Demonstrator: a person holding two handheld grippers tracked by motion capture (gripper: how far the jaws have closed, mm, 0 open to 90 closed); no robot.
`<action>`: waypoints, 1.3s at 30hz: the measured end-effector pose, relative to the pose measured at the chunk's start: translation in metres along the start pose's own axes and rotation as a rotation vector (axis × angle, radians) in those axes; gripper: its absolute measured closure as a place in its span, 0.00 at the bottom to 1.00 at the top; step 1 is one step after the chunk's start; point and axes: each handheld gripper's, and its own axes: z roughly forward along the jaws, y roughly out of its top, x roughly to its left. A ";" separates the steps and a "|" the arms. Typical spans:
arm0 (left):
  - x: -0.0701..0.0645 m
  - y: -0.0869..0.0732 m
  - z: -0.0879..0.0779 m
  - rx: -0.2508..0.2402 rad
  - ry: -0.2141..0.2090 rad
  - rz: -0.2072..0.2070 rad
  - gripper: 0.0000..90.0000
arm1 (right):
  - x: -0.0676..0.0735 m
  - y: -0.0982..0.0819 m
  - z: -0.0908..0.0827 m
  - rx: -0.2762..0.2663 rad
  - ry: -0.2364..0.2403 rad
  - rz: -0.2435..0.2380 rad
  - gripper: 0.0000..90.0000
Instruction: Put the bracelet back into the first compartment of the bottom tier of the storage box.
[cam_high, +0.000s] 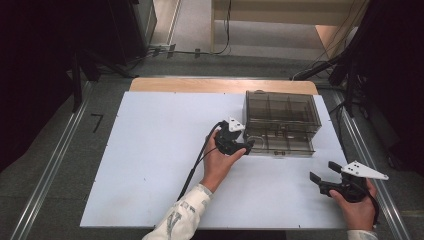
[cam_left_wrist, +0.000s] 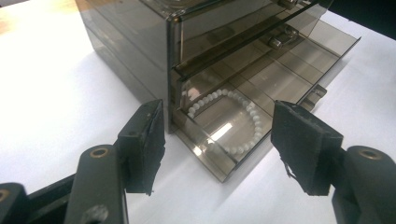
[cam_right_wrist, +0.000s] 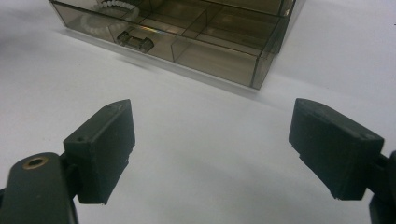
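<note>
A white table (cam_high: 150, 160) seen from above carries one smoky, see-through plastic drawer cabinet (cam_high: 282, 112), standing near the table's far right corner. Its lowest drawer (cam_high: 280, 142) is pulled out toward the person. The drawer is split into compartments, and one white bead bracelet (cam_left_wrist: 231, 119) lies in the compartment at the drawer's left end, curled into a loop on the drawer floor. A small clear handle (cam_right_wrist: 135, 39) sits on the drawer's front wall.

Two hands reach in from the near edge of the table, each holding one black two-jaw gripper. The left hand (cam_high: 220, 160), in a white patterned sleeve (cam_high: 182, 215), holds the left gripper (cam_high: 240, 145) at the left front corner of the open drawer. In the left gripper view, its jaws are spread wide, with the corner of the drawer and the bracelet showing between them; the jaws grip nothing, and I cannot tell whether either one touches the drawer. A black cable (cam_high: 195, 167) trails from this gripper back toward the near edge.

The right hand (cam_high: 357, 207) holds the right gripper (cam_high: 322, 175) near the table's near right corner, well apart from the cabinet. Its jaws are also spread wide and empty, above bare table, pointing toward the drawer's front.
</note>
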 end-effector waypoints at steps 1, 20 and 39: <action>0.001 -0.001 -0.001 0.003 -0.002 -0.002 0.40 | 0.000 0.000 0.000 0.000 0.000 -0.001 0.14; 0.011 -0.019 -0.026 -0.033 0.001 -0.019 0.30 | 0.001 -0.001 0.001 0.009 -0.002 -0.002 0.14; 0.024 -0.037 -0.054 -0.064 0.033 -0.037 0.28 | 0.001 -0.002 0.000 0.016 -0.007 0.000 0.14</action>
